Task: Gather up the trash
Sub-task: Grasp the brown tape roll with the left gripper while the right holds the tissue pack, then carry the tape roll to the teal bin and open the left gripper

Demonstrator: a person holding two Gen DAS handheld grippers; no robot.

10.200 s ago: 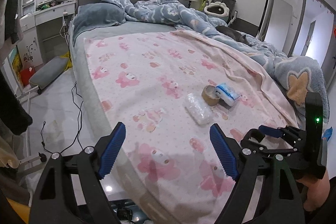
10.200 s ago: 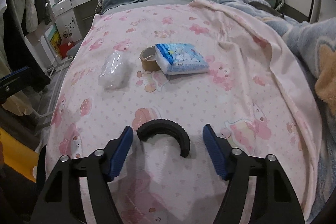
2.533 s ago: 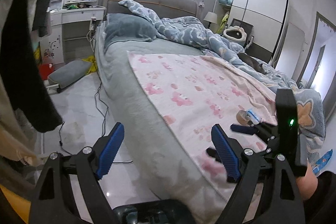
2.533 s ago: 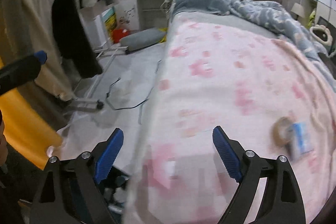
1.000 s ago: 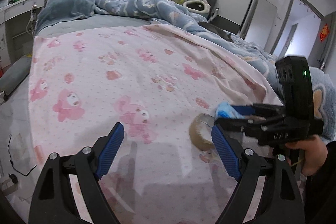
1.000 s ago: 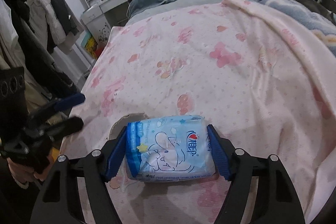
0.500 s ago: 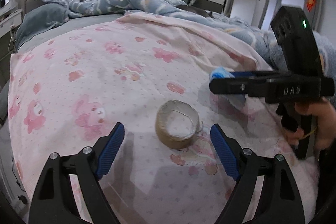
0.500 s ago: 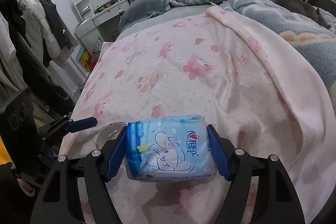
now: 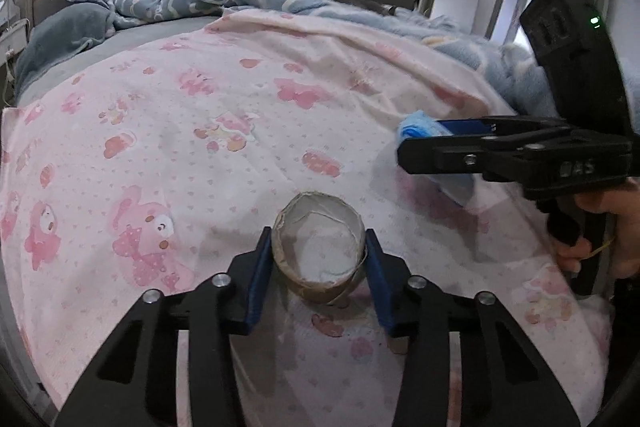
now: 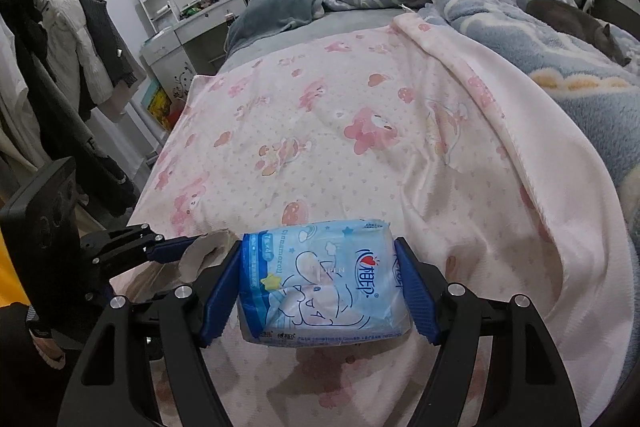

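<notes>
Tape core (image 9: 319, 251) between closing left jaws

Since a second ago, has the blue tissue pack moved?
Yes. The tissue pack, clamped in the right gripper, is up off the pink blanket, where it lay earlier.

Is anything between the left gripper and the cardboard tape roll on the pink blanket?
Nothing visible. The tape roll sits directly between the left gripper pads as the jaws close, blue pads flanking both sides, on the pink blanket.
</notes>
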